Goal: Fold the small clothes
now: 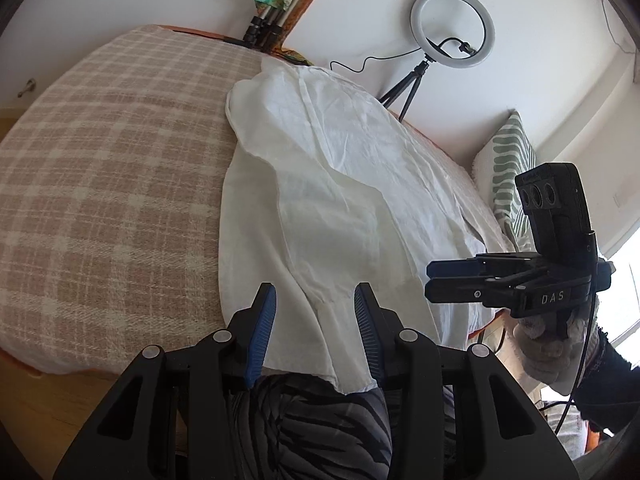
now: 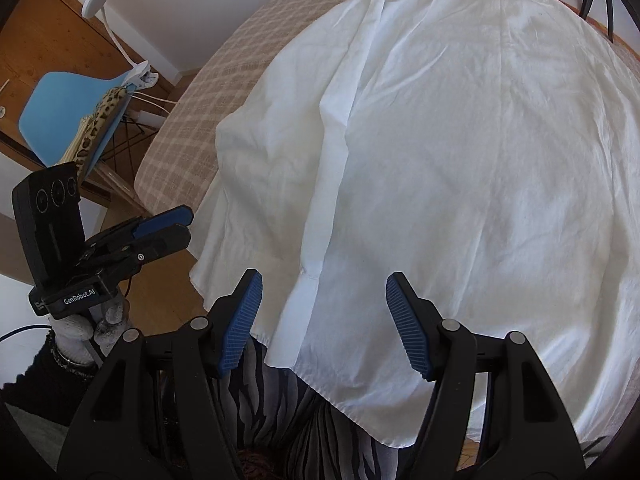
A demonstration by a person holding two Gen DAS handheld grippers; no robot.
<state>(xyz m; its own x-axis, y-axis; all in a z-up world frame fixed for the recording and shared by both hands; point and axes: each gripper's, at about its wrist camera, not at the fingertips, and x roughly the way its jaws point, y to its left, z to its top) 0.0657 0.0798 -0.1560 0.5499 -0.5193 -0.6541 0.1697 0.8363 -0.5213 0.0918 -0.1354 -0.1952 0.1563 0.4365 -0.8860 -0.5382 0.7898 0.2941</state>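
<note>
While the white garment [image 1: 340, 184] lies spread over the checked blanket [image 1: 112, 168], its near hem hanging off the edge, only my left camera catches the ring light [image 1: 452, 26]; only my right shows the blue chair [image 2: 68, 116]. My left gripper [image 1: 316, 300] gapes wide over the hem, holding nothing; my right gripper [image 2: 324, 292] likewise.

Garment [image 2: 460, 168] lies spread on the blanket-covered table [image 1: 112, 168], near hem overhanging the edge toward both grippers. Left gripper [image 1: 315, 312] sits before the hem; bare blanket to its left. Right gripper [image 2: 324, 304] sits before the hem, left gripper at its left, chair [image 2: 68, 116] beyond. Ring light [image 1: 452, 26] stands behind the table's far edge; cushion [image 1: 510, 172] ahead-right of the left gripper.
</note>
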